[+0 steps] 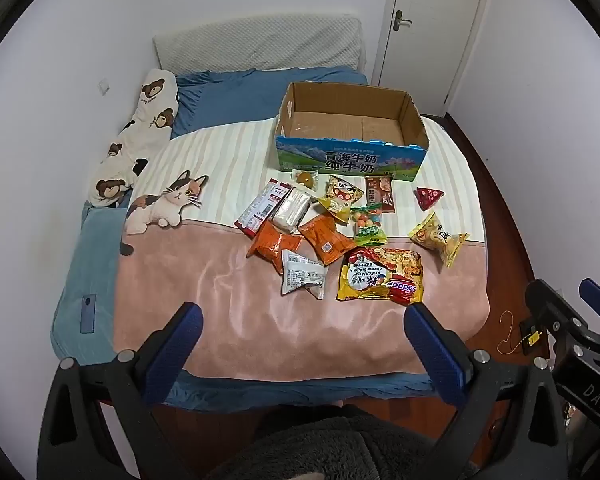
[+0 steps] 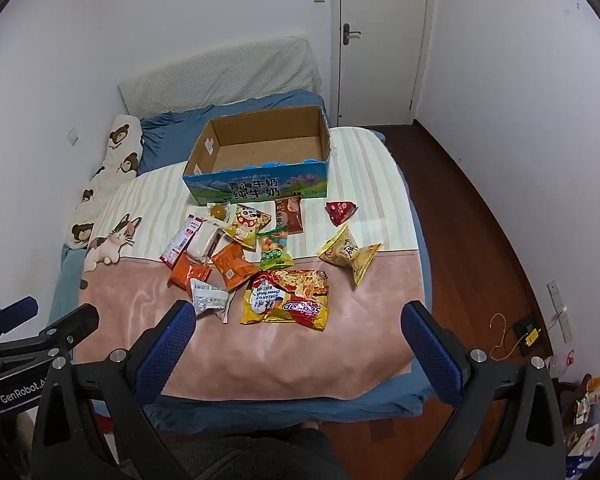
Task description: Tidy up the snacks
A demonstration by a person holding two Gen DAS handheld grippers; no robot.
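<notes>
An open, empty cardboard box (image 1: 352,156) (image 2: 260,188) with a blue printed front stands on the bed. In front of it lie several snack packets: a big yellow-red noodle pack (image 1: 382,276) (image 2: 288,296), two orange packets (image 1: 274,244) (image 1: 326,238), a white packet (image 1: 302,276) (image 2: 210,298), a yellow bag (image 1: 438,238) (image 2: 350,254) and a red triangular packet (image 1: 430,197) (image 2: 340,211). My left gripper (image 1: 302,316) is open and empty above the bed's near edge. My right gripper (image 2: 300,318) is open and empty, also short of the snacks.
The bed has a pink and striped blanket (image 1: 228,304) with a cat print (image 1: 164,204). A bear-print pillow (image 1: 148,120) lies at the left. A white door (image 2: 384,40) is behind. Wooden floor (image 2: 472,220) runs on the right, with a wall socket (image 2: 528,332).
</notes>
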